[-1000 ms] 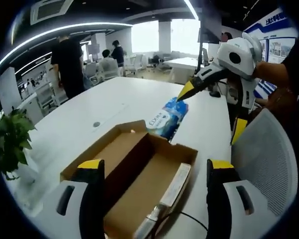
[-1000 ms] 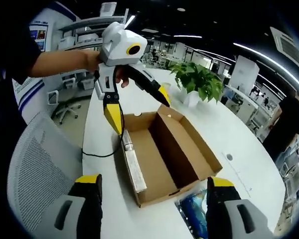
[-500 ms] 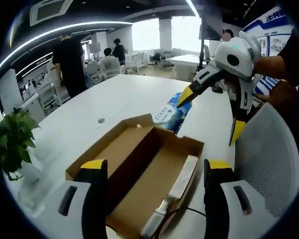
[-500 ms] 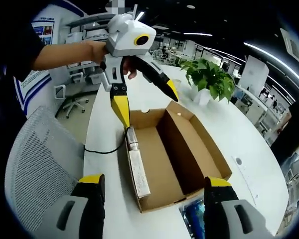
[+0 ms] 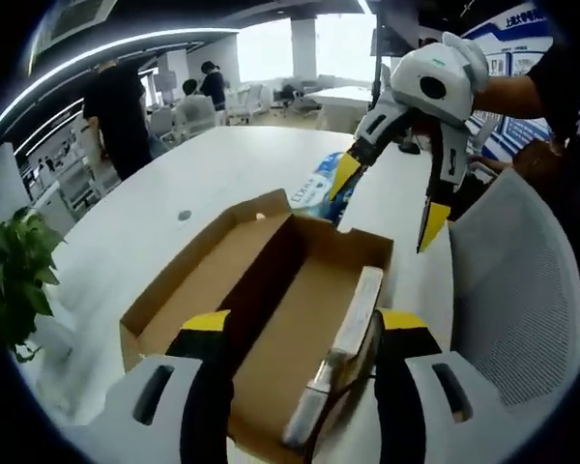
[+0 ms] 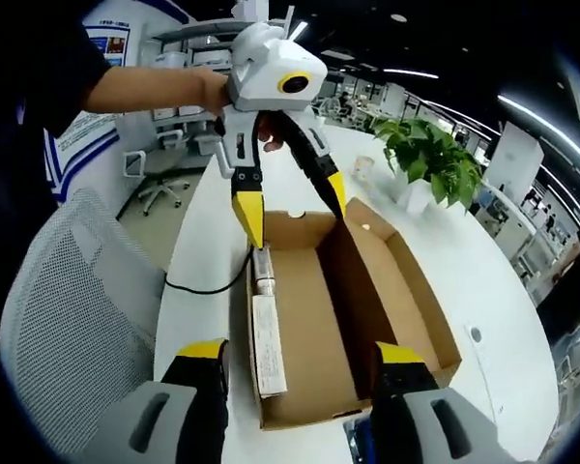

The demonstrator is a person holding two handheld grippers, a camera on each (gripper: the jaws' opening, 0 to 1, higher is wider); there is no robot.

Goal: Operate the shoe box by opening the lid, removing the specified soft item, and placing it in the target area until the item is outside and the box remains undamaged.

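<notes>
Shoe box [image 5: 271,319] lies open and undamaged on the white desk [image 5: 174,193], the blue soft pack [image 5: 319,184] already out on the desk just beyond its far end, left claw [image 6: 288,198] and right claw [image 5: 387,203] both spread, empty; task looks near complete.

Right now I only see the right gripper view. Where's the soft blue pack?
Observer: In the left gripper view, the pack lies on the table, outside the box, just past its far end.
Operator: Are my fingers near it?
Observer: Your right gripper hangs open, one yellow tip right in front of the pack.
Operator: Anyone over there?
Observer: A person in black stands past the table.
</notes>
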